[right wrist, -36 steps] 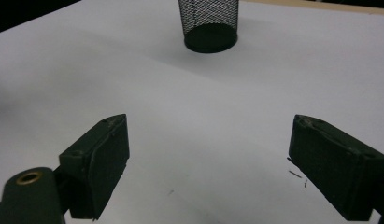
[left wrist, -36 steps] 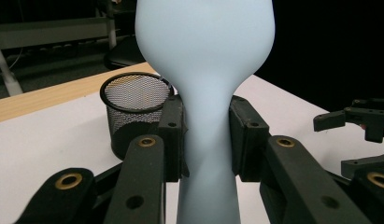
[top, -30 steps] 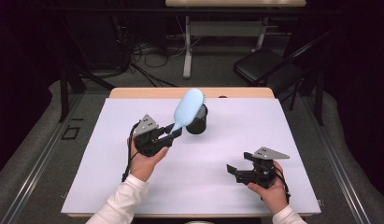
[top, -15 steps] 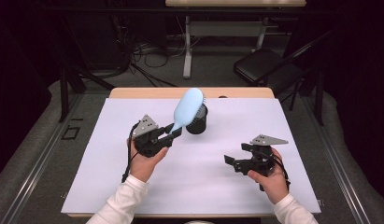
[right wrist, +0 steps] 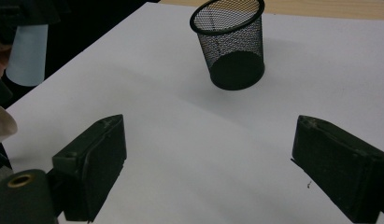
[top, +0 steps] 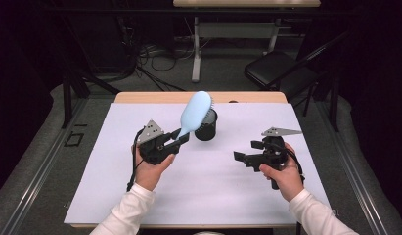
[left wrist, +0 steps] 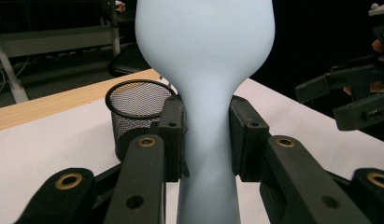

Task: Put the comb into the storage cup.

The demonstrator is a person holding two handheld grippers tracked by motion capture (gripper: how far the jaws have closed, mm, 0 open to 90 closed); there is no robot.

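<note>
1. Over the last second the right gripper (top: pixel 243 157) has lifted off the white table cover (top: pixel 228 196) and drifted a little toward the middle; its jaws stand wide apart with nothing between them, as the right gripper view shows
2. The left gripper (top: pixel 181 137) has not shifted at all. It is clamped on the neck of the light blue hairbrush (top: pixel 194 112), both pads pressed against the narrow handle in the left gripper view (left wrist: pixel 206 135)
3. To me that reads as the free hand coming up to help, perhaps to steady the black mesh cup (top: pixel 206 126) or take the brush; the brush itself is not in the cup yet
4. The brush is held in the air, its head just above and in front of the cup's rim, near the far edge of the table
5. Its long axis slopes up and away from the person, handle low in the jaws, broad head highest; the smooth back faces the person, bristles peeking toward the far side
</note>
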